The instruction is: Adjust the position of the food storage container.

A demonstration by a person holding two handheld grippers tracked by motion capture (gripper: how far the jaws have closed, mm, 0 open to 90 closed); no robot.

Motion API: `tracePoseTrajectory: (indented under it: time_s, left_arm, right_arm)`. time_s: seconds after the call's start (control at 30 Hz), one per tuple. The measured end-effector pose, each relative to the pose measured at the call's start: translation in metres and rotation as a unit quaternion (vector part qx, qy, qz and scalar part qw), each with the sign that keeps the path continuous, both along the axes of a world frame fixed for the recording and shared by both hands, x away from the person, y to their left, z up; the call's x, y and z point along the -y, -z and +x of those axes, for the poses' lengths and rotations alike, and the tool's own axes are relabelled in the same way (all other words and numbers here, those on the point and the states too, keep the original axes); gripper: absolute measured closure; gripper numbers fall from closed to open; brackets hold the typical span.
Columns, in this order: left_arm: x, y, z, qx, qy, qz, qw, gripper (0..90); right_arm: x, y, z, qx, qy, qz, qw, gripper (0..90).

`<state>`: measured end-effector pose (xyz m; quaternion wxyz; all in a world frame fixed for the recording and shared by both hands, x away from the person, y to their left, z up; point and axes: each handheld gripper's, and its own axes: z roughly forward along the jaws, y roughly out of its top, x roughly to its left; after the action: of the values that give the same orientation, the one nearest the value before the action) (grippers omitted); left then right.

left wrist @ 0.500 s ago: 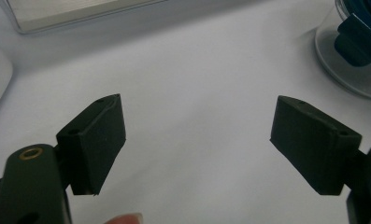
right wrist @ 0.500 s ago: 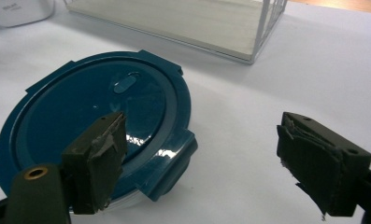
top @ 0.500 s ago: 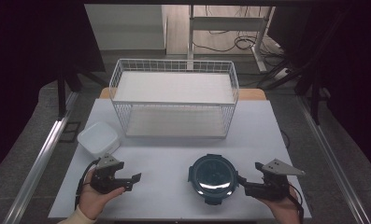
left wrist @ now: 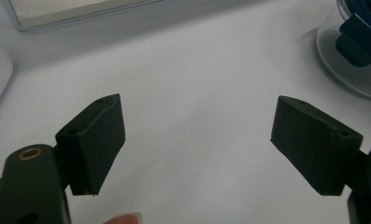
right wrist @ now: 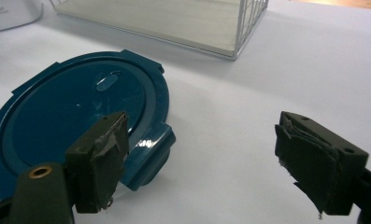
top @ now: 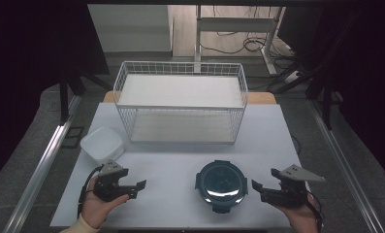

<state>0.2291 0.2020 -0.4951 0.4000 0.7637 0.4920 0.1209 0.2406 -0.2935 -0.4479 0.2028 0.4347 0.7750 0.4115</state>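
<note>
A round container with a dark blue clip lid sits on the white table near the front, right of centre. My right gripper rests just right of it, open, jaws pointing left at the lid, nothing between them. My left gripper lies at the front left, open and empty, pointing right toward the container, a hand's width away from it.
A white wire basket stands across the back of the table. A white square lidded box sits at the left, behind my left gripper. The table edge runs close under both hands.
</note>
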Motion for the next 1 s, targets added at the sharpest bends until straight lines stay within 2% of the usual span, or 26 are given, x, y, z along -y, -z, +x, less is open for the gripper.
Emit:
tracePoseTrajectory:
  time_s: [0.27, 0.6, 0.83, 1.0]
  left_arm:
    - [0.0, 0.002, 0.002, -0.005, 0.002, 0.003, 1.0, 17.5]
    - [0.002, 0.003, 0.002, -0.006, 0.006, 0.005, 1.0, 17.5]
    - [0.001, 0.001, 0.0, -0.004, 0.004, 0.0, 1.0, 17.5]
    - [0.0, 0.001, 0.001, -0.005, 0.005, 0.001, 1.0, 17.5]
  right_arm:
    - [0.005, 0.003, 0.003, -0.012, 0.004, -0.003, 0.9999, 18.6]
    - [0.011, -0.001, 0.003, -0.013, 0.007, -0.001, 0.9999, 20.5]
    - [0.006, -0.005, 0.002, -0.02, -0.003, -0.008, 0.9998, 21.9]
    - [0.009, -0.007, 0.003, -0.036, -0.007, -0.007, 0.9993, 27.2]
